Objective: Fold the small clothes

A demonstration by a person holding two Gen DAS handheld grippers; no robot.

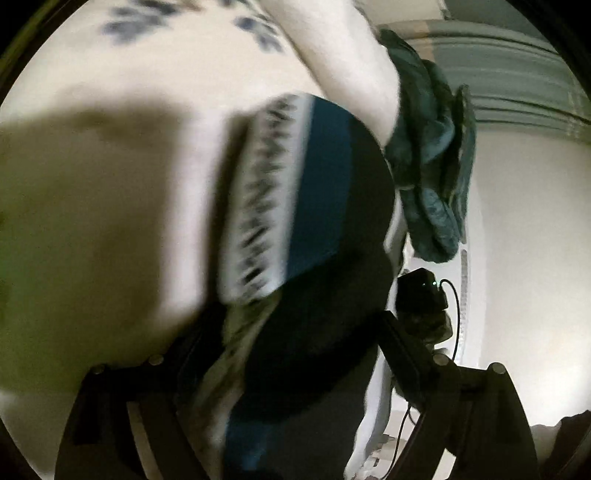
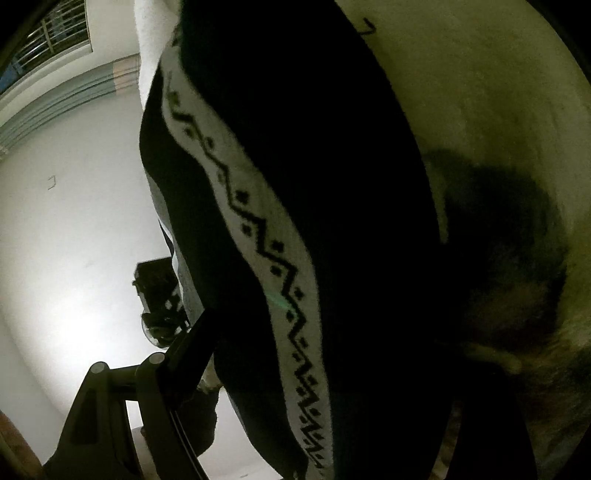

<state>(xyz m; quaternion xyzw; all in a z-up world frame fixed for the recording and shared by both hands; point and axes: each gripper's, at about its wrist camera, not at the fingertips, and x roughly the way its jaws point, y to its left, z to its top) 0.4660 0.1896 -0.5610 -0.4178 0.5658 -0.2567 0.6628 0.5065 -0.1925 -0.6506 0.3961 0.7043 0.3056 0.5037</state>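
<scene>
**Knit garment draped across both grippers**

The dark patterned garment (image 1: 314, 192) fills centre frame, running from twelve to six o'clock. The left gripper (image 1: 295, 376) and right gripper (image 2: 332, 369) stand spread wide; cloth lies between them, seemingly unpinched. A teal cloth (image 1: 432, 155) sits at two o'clock.

A plain white wall (image 2: 74, 229) fills the background, brightly lit low down. Above it runs a band of grey-green stripes (image 2: 55, 107), and a barred window (image 2: 51, 33) sits higher still, above that band. A dim cream bedsheet with blue floral print (image 1: 122, 22) lies opposite the wall.
</scene>
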